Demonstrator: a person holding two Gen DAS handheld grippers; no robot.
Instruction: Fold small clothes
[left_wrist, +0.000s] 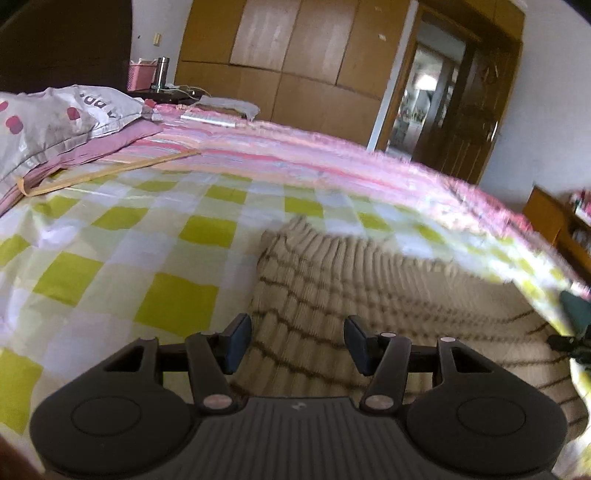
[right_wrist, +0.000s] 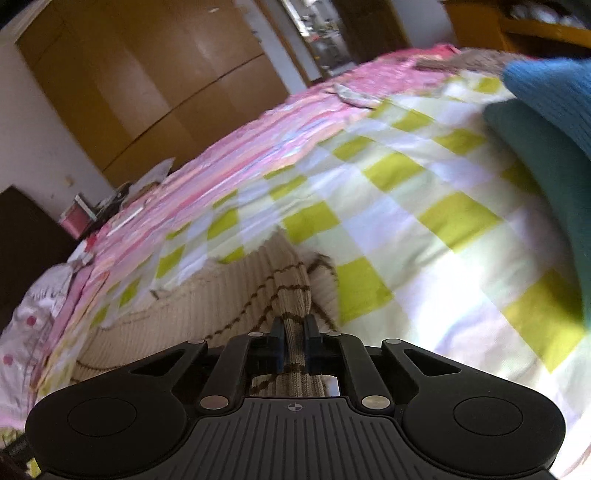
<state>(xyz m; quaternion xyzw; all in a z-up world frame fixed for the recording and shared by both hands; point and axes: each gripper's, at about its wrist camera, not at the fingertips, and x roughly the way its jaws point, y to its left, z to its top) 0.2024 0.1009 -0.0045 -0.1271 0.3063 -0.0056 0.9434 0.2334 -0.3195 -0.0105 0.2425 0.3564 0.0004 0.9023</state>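
Observation:
A beige ribbed knit garment with thin brown stripes (left_wrist: 332, 280) lies on the green-and-white checked sheet (left_wrist: 122, 258). My left gripper (left_wrist: 297, 341) is open, its fingers spread just above the garment's near part, holding nothing. In the right wrist view the same garment (right_wrist: 192, 306) lies to the left. My right gripper (right_wrist: 294, 338) is shut on a bunched fold of the beige knit (right_wrist: 291, 299), lifting it off the sheet (right_wrist: 424, 229).
A pillow (left_wrist: 48, 122) lies at the bed's far left. Teal and blue knit clothes (right_wrist: 554, 140) sit at the right. A pink striped blanket (left_wrist: 295, 147) covers the far side of the bed. A wardrobe (left_wrist: 295, 48) and a doorway (left_wrist: 424, 92) stand behind.

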